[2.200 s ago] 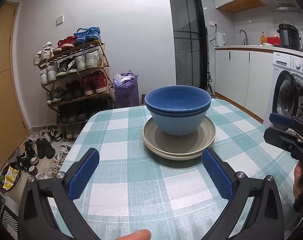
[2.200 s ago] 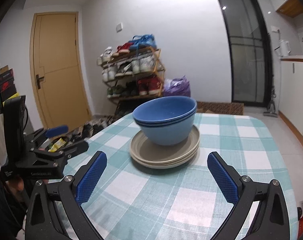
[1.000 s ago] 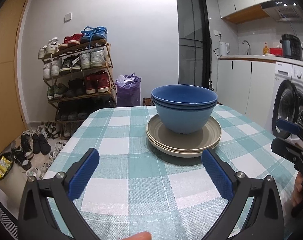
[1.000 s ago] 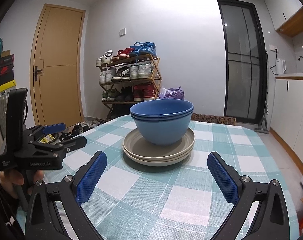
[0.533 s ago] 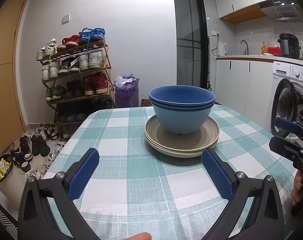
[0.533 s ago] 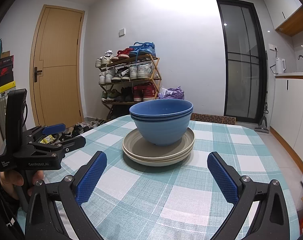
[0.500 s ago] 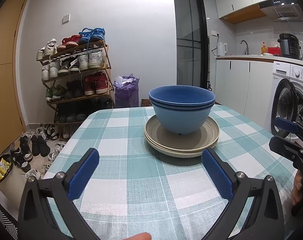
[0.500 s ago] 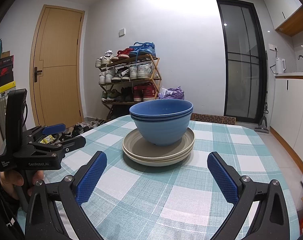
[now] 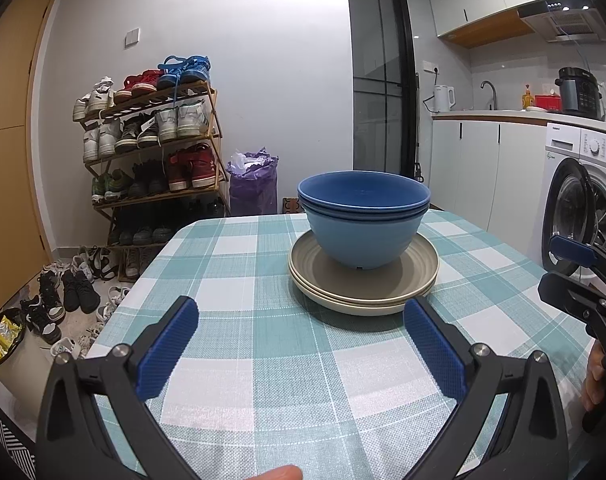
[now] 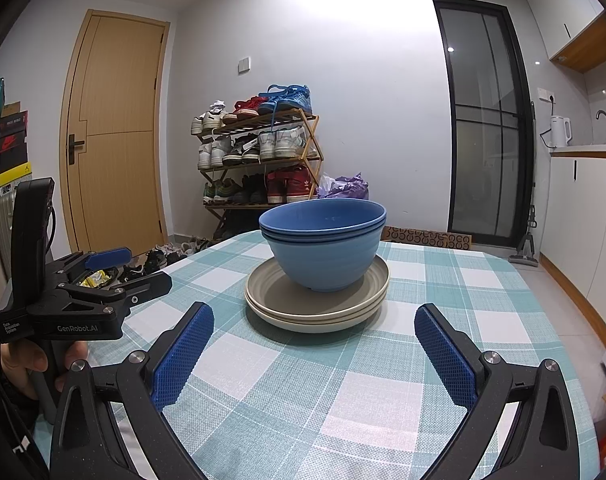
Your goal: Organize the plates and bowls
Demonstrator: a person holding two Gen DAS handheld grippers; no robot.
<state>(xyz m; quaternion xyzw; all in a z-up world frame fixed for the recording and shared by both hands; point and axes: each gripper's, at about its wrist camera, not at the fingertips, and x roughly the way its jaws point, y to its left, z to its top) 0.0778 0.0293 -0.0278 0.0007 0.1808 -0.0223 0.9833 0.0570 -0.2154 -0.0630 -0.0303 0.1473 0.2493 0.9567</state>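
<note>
**Bowls nested on plates, both grippers wide and empty**

The blue bowls [image 9: 365,216], 2 of them nested one in the other, stand upright on the beige plates [image 9: 363,276], also 2 stacked, in the centre of both frames, on the checked tablecloth [image 9: 263,344]. So plates and bowls already sit in one neat pile; this fits a finished sorting, or a pile about to be taken apart into separate groups. I cannot tell which.

The left gripper [image 9: 303,344] fills the lower part of the left wrist view, its blue pads spread wide, nothing between them, well short of the pile. The right gripper [image 10: 311,354] in the lower part of the right wrist view is the same: wide, empty, low over the cloth near the plate edge but not touching.

Handling, as I judge it: bowls look like matte plastic or similar, prob. light and stiff, not very fragile, a bit slippery on the smooth wall. Best hold is at the rim, one pad inside and one outside. Nested bowls may stick together and lift as a pair. Plates are flat and low, so approx. the only grip is the raised outer lip; the lower plate may slide on the cloth.
</note>
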